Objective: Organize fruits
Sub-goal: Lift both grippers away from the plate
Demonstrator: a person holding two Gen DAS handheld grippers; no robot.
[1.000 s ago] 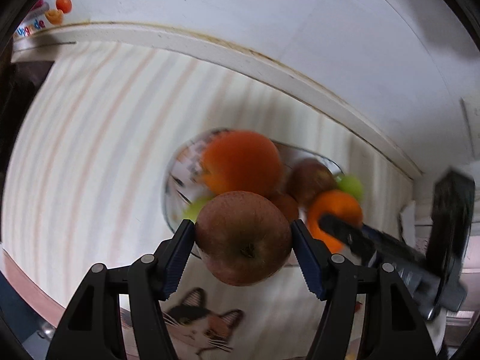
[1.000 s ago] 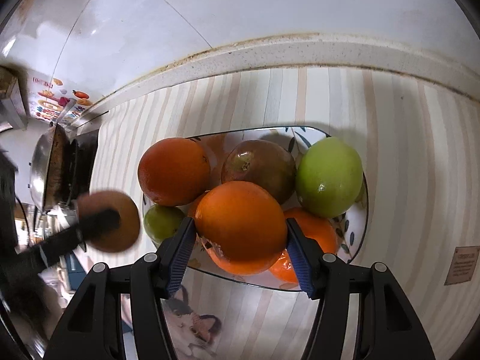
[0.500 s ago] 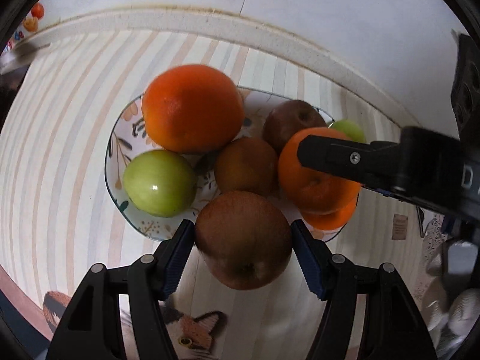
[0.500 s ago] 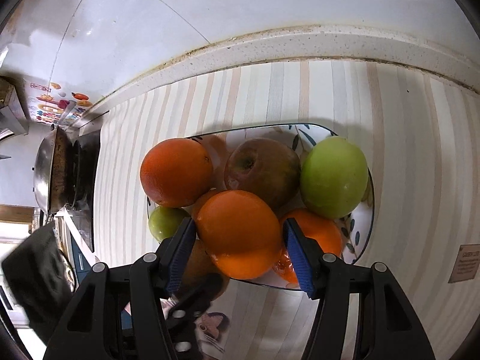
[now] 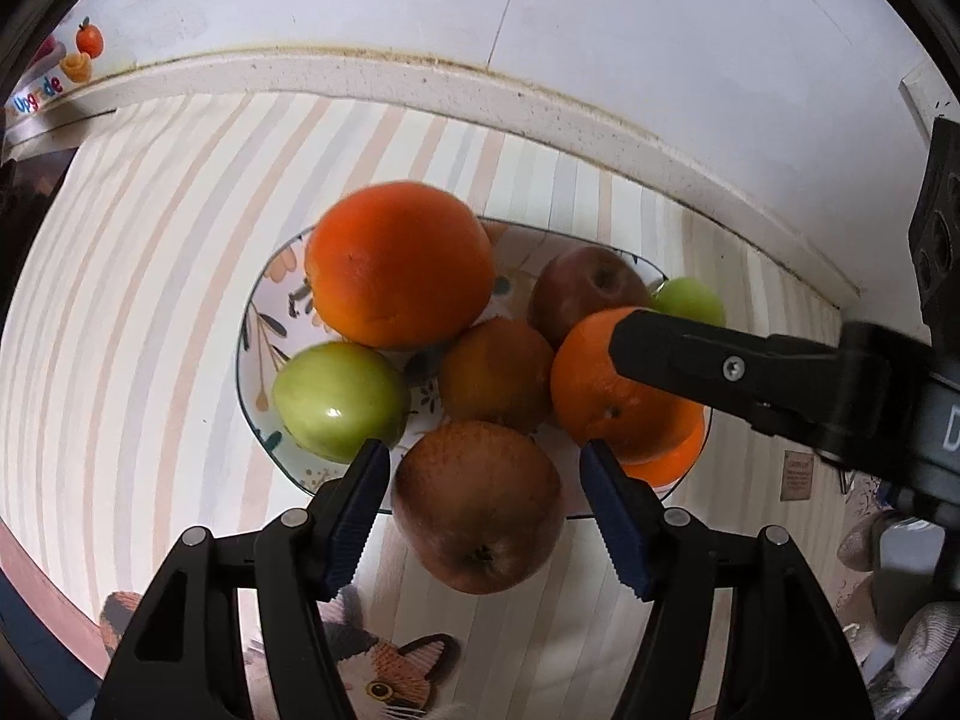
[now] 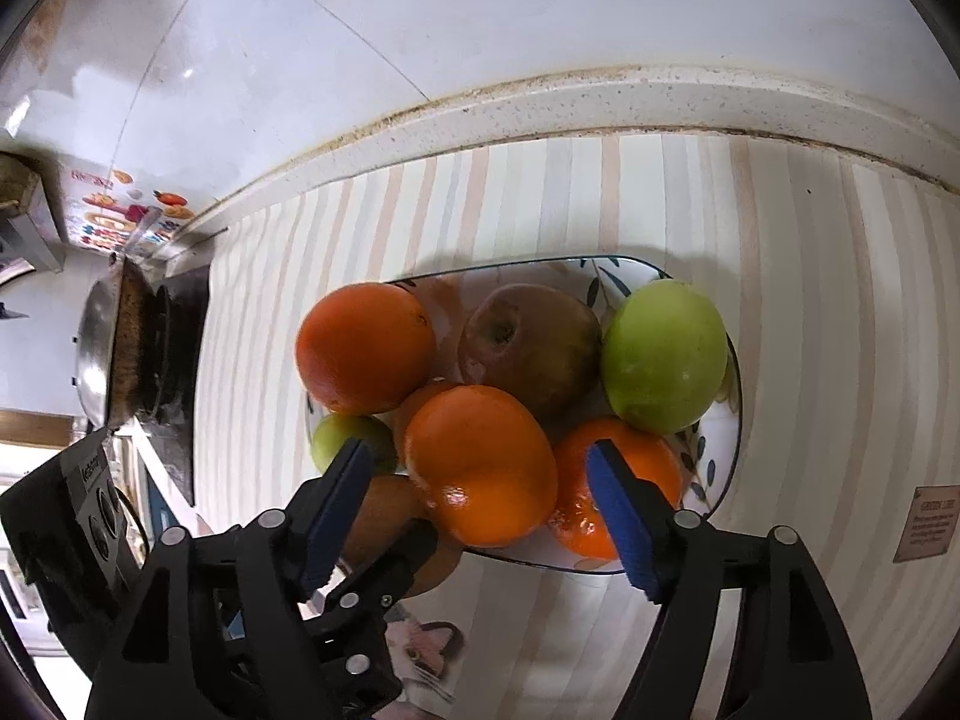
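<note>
A floral plate (image 5: pixel 270 324) (image 6: pixel 717 480) holds oranges, green apples and red-brown apples. My left gripper (image 5: pixel 483 480) is open around a red-brown apple (image 5: pixel 480 504) that rests at the plate's near rim, with gaps on both sides. My right gripper (image 6: pixel 480 483) is open around an orange (image 6: pixel 480 462) that sits on the pile. A big orange (image 5: pixel 399 264) and a green apple (image 5: pixel 339 399) lie at the plate's left. A second green apple (image 6: pixel 663 354) lies at its right.
The plate stands on a striped mat (image 5: pixel 150 276) against a white tiled wall (image 5: pixel 540 30). A stove with a metal pan (image 6: pixel 102 354) is at the far left. A cat picture (image 5: pixel 390 678) is on the mat near me.
Both grippers have opened: the left let go of the red-brown apple at the plate's near rim, and the right let go of the orange on the pile.
</note>
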